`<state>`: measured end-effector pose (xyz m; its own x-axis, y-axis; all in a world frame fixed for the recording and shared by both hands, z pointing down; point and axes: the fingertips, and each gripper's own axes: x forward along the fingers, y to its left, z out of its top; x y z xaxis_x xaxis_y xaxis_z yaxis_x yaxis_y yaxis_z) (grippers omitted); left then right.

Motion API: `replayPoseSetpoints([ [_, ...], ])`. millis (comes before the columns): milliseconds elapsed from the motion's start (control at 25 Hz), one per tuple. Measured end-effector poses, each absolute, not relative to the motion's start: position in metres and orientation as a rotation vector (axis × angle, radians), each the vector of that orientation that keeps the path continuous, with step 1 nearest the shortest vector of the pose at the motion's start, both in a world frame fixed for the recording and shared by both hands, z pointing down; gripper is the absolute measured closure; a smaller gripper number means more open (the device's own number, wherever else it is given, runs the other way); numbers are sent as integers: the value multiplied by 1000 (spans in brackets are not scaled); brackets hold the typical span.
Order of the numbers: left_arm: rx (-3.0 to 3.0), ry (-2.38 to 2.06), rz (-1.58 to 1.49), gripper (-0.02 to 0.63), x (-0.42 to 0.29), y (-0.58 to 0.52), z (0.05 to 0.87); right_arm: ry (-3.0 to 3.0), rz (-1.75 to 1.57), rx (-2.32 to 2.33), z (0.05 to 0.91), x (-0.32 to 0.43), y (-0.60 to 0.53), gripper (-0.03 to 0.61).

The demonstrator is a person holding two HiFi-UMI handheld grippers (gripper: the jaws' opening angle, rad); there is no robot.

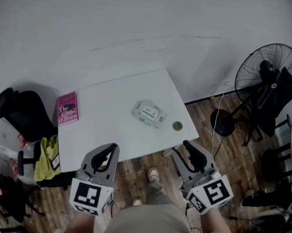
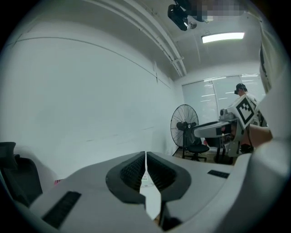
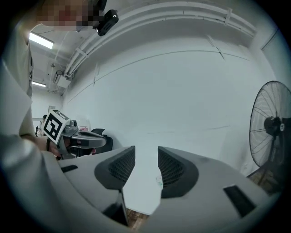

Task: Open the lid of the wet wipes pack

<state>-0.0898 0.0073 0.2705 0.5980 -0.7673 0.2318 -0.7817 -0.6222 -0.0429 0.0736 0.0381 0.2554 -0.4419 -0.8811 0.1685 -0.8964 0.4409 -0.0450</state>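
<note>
The wet wipes pack [image 1: 148, 112], white with a printed label, lies flat right of centre on the white table [image 1: 112, 136], its lid down. Both grippers hover off the near table edge, well short of the pack. My left gripper [image 1: 108, 150] points at the near edge left of the pack; in the left gripper view [image 2: 145, 155] its jaws stand together with only a thin slit and nothing held. My right gripper [image 1: 182, 148] is near the table's front right corner; in the right gripper view [image 3: 146, 154] its pads stand apart and empty.
A pink book [image 1: 67, 108] lies at the table's left edge and a small round object [image 1: 177, 126] near the front right corner. A black chair [image 1: 16, 115] and yellow-green cloth [image 1: 45, 158] stand left, a floor fan [image 1: 267, 72] right.
</note>
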Motion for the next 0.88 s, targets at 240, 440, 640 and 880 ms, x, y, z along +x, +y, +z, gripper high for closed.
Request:
replayPoseSetpoints([
  [240,2667,-1386,449,584,-66,-77,301,-2561,278,1447,291,91,-60,408],
  [440,2574,-1414,532,584,-46,-140,329,-2543,298,1332,322,102,-131,408],
  [640,2514,-1425,614,584,-33,-188,361,-2511,310,1177,358,98,-182,408],
  [880,2447,-1390,715,584,-28,-221,407,-2443,324,1016,410,84,-212,408],
])
